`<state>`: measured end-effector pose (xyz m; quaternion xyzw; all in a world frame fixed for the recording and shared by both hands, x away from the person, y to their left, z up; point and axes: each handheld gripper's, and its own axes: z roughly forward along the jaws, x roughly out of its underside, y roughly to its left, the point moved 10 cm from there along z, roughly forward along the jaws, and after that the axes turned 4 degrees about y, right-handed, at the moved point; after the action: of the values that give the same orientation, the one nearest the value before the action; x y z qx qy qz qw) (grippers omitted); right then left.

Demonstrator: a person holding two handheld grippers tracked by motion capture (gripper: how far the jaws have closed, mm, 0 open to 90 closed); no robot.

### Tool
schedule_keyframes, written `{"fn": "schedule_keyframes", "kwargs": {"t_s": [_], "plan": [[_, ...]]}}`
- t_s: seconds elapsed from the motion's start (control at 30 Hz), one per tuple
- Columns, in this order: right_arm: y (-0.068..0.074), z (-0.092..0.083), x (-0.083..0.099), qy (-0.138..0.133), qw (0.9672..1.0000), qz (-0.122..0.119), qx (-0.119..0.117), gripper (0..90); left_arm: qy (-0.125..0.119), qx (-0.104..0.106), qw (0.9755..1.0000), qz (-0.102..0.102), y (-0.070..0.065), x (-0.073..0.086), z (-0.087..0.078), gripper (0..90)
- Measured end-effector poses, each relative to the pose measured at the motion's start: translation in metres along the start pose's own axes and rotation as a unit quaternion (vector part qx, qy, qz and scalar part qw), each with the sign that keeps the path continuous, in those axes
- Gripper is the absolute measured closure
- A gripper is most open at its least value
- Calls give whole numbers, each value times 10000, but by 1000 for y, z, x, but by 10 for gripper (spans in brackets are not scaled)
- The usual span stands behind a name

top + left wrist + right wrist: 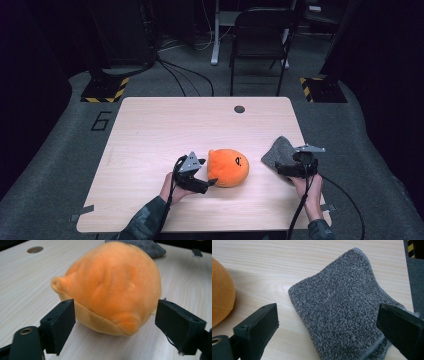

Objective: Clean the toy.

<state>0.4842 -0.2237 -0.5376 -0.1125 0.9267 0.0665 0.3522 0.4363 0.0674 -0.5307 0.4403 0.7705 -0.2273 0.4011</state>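
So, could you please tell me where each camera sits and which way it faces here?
High view: above the person's side, facing forward and down on the table; forearms, left gripper, right gripper show.
Left gripper view: along its open jaws at the orange plush toy.
Right gripper view: along its open jaws at the grey towel.
Shared: both gripper views show toy and towel.

Both forearms enter from the near edge, in camouflage sleeves, each hand wrapped around a hand-held gripper. Left hand-held gripper lies low and angled inward to the right, jaws spread wide, pads not pressing on anything. Right hand-held gripper points left, held roughly level, grey plate on top, jaws also standing wide apart.
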Motion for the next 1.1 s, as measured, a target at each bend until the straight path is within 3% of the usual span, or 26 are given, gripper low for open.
{"fn": "schedule_keyframes", "kwargs": {"t_s": [0.07,0.13,0.17,0.3,0.53,0.6,0.73,0.83,0.9,0.93,1.1], "plan": [[0,2,-2,20,10000,12,43,33,38,-90,9999,66,0,2,1,172],[4,4,-5,2,9999,101,-35,32,18,-97,10000,-1,-1,2,3,197],[4,5,-7,5,10000,20,7,31,22,-67,10000,-19,-2,3,3,212],[5,12,-10,60,9999,73,97,25,118,-73,9999,7,-4,8,9,290],[-9,33,-10,272,9988,267,315,2,131,-181,9997,18,-4,11,10,400],[-14,40,-9,290,9982,358,386,0,103,-220,9997,-81,-4,11,10,469],[-21,55,-4,492,9970,315,499,0,95,-197,9997,-89,-6,12,10,553],[-22,66,1,663,9958,317,553,67,87,-191,9997,-84,-7,12,10,591],[-23,68,2,621,9961,306,539,118,70,-198,9997,-111,-7,13,10,612],[-21,66,2,630,9960,358,516,186,80,-208,9997,-87,-7,13,10,627],[-13,62,0,490,9981,91,368,491,27,-238,9996,-143,-9,13,10,671]]}}
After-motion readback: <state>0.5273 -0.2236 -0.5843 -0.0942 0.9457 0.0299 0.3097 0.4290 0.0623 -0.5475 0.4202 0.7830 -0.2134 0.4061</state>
